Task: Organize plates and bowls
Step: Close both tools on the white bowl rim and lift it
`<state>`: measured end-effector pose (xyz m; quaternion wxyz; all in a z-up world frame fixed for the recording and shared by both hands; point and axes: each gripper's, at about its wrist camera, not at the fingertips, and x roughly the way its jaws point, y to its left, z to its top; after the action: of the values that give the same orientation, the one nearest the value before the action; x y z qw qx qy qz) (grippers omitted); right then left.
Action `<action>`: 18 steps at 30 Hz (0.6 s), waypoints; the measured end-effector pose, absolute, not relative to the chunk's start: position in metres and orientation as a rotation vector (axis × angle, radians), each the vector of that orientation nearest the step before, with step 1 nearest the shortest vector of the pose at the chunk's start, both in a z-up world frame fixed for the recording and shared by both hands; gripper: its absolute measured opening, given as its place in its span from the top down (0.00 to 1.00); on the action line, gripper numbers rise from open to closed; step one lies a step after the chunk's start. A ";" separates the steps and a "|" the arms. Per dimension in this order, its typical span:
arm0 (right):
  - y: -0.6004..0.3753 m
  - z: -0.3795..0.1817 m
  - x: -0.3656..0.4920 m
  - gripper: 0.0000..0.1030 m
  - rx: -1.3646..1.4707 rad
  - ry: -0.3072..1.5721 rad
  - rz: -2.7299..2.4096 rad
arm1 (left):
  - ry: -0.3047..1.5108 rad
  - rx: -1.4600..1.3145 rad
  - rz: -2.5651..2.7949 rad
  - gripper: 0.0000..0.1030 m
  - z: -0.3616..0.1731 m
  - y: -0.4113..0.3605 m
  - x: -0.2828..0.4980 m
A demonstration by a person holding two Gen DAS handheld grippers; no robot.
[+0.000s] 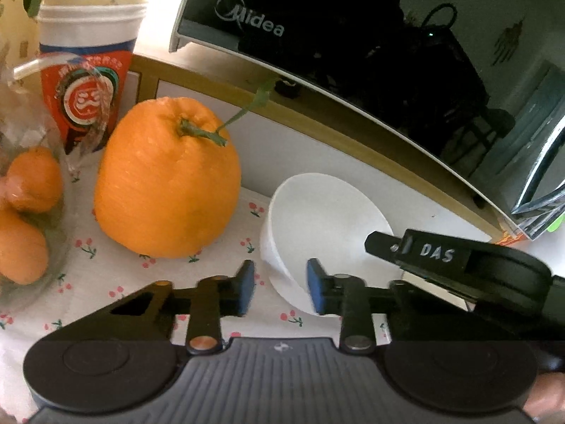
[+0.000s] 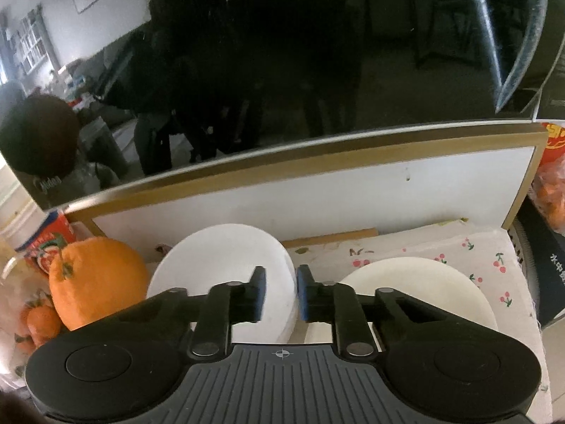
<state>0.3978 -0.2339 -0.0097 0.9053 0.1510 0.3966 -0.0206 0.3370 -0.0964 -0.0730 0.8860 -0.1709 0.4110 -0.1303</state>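
Observation:
A white bowl stands on the cherry-print cloth in front of the microwave. My left gripper is shut on its left rim, one blue pad outside the wall and one inside. In the left wrist view my right gripper reaches in from the right to the bowl's far rim. The right wrist view shows that gripper shut on the bowl's right rim, the thin wall pinched between its pads. A cream plate lies flat just right of the bowl, partly hidden by the gripper.
A large orange sits close to the bowl's left. Stacked paper cups and a clear container of small oranges stand further left. A black Midea microwave and a gold-framed white board close off the back. A dark box stands at the right.

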 end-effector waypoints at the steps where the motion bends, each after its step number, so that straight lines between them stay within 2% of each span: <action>1: -0.233 -0.009 0.397 0.88 0.306 0.821 -0.044 | 0.855 -0.351 -0.268 0.81 -0.072 -0.096 0.336; 18: -0.219 0.026 0.362 0.88 0.275 0.808 -0.068 | 0.824 -0.294 -0.273 0.84 -0.029 -0.088 0.304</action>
<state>0.3624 -0.2190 0.0257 0.9098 0.1334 0.3917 -0.0328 0.3039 -0.0883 -0.0294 0.8969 -0.1417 0.3978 -0.1316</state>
